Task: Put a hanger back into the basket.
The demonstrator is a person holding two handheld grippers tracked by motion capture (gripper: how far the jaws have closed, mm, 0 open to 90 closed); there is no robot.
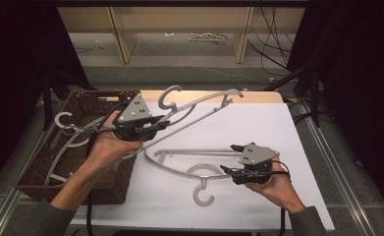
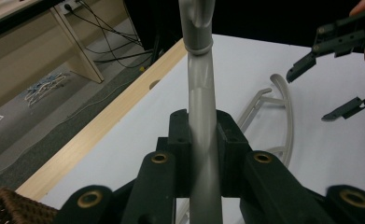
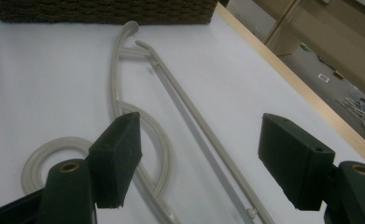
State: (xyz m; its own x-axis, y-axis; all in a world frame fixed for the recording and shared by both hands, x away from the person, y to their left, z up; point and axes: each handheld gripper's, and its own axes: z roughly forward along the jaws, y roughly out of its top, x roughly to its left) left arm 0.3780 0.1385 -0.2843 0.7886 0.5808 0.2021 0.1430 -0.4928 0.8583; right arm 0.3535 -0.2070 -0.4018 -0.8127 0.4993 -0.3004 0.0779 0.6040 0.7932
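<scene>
My left gripper (image 1: pixel 156 124) clamps a grey hanger (image 1: pixel 199 101) lifted over the basket (image 1: pixel 89 101); right gripper (image 1: pixel 231 158) gapes empty above the flat hanger (image 1: pixel 189 171). I'd lay mine rightward, clear of it

The left gripper (image 1: pixel 164 123) holds a grey hanger (image 1: pixel 199 101) raised beside the wicker basket (image 1: pixel 89 101), while the right gripper (image 1: pixel 230 158), jaws apart, rests by a second hanger (image 1: pixel 179 169) on the desk (image 1: pixel 258 123)

hanger (image 1: pixel 189 167) on table (image 1: pixel 258 123), right of basket (image 1: pixel 89 105)
</scene>
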